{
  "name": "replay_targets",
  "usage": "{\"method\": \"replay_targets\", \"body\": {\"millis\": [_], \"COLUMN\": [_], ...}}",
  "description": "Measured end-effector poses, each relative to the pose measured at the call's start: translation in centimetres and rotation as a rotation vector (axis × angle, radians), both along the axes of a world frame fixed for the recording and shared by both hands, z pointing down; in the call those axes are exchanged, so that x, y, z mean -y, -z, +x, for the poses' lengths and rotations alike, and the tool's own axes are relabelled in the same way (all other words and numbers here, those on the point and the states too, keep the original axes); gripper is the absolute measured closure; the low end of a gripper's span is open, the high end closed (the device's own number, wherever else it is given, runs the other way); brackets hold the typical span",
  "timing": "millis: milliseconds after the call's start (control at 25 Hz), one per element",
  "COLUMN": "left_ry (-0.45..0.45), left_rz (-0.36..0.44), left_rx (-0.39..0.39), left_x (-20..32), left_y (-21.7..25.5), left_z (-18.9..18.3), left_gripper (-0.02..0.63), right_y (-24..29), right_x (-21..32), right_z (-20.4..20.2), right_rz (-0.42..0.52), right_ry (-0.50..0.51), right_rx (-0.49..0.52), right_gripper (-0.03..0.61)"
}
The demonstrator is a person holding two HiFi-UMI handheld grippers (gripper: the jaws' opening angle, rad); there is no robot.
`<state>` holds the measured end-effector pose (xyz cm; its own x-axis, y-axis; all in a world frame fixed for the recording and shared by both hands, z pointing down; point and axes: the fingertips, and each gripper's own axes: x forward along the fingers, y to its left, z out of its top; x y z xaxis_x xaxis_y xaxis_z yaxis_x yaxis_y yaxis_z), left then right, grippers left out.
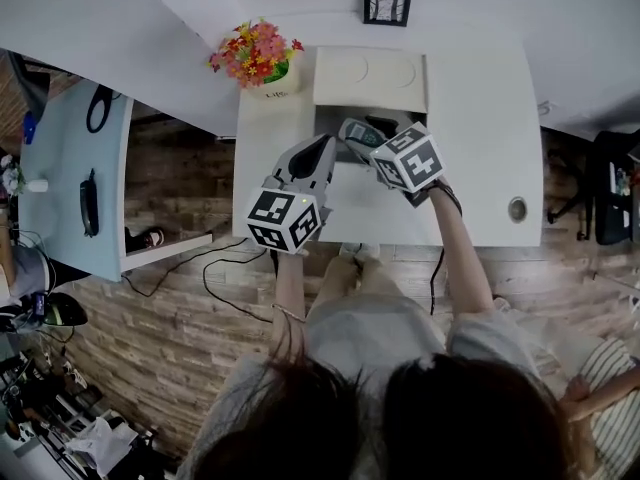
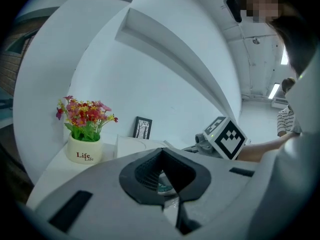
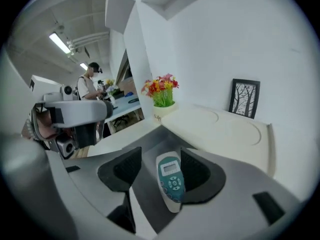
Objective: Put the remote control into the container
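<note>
The remote control [image 1: 358,133] [image 3: 170,179], white with a teal keypad and a small screen, lies face up in the open container [image 1: 412,120] [image 3: 145,146], on its grey floor. My right gripper [image 1: 375,138] [image 3: 160,156] hovers over it, open. The remote shows between the jaws, close to the right pad [image 3: 197,171] and clearly apart from the left one. The container's cream lid [image 1: 370,73] [image 3: 220,126] lies folded back behind it. My left gripper [image 1: 325,146] [image 2: 162,151] hangs just left of the container, shut and holding nothing.
The container stands on a white table [image 1: 480,118]. A pot of red flowers [image 1: 258,58] [image 2: 85,134] [image 3: 161,96] sits at the back left, and a small framed picture [image 1: 387,0] [image 2: 143,128] [image 3: 245,98] leans on the wall. A pale desk [image 1: 70,168] stands further left.
</note>
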<state>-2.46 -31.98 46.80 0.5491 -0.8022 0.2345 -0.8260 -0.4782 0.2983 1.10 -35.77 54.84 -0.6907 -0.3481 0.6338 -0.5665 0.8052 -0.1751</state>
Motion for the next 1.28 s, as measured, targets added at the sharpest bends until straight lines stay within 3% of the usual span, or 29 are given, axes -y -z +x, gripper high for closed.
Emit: {"method": "replay_targets", "body": {"millis": [640, 1000, 1280], "left_ry": [-0.115, -0.19, -0.241], "left_rz": [0.115, 0.229, 0.301], "left_rx": [0.009, 0.023, 0.033], "left_x": [-1.3, -3.1, -3.7], "left_y": [4.9, 9.7, 12.5], "left_z": [2.3, 3.8, 5.3], "left_gripper": [0.611, 0.611, 0.611], "right_y": [12.2, 19.3, 23.0], "right_x": [-2.8, -5.4, -6.7], "right_z": [2.4, 3.7, 4.4], "right_rz": [0.184, 0.353, 0.458], "right_ry": [-0.234, -0.29, -0.296], "right_rx": [0.323, 0.424, 0.459], "right_gripper": [0.499, 0.575, 0.578]}}
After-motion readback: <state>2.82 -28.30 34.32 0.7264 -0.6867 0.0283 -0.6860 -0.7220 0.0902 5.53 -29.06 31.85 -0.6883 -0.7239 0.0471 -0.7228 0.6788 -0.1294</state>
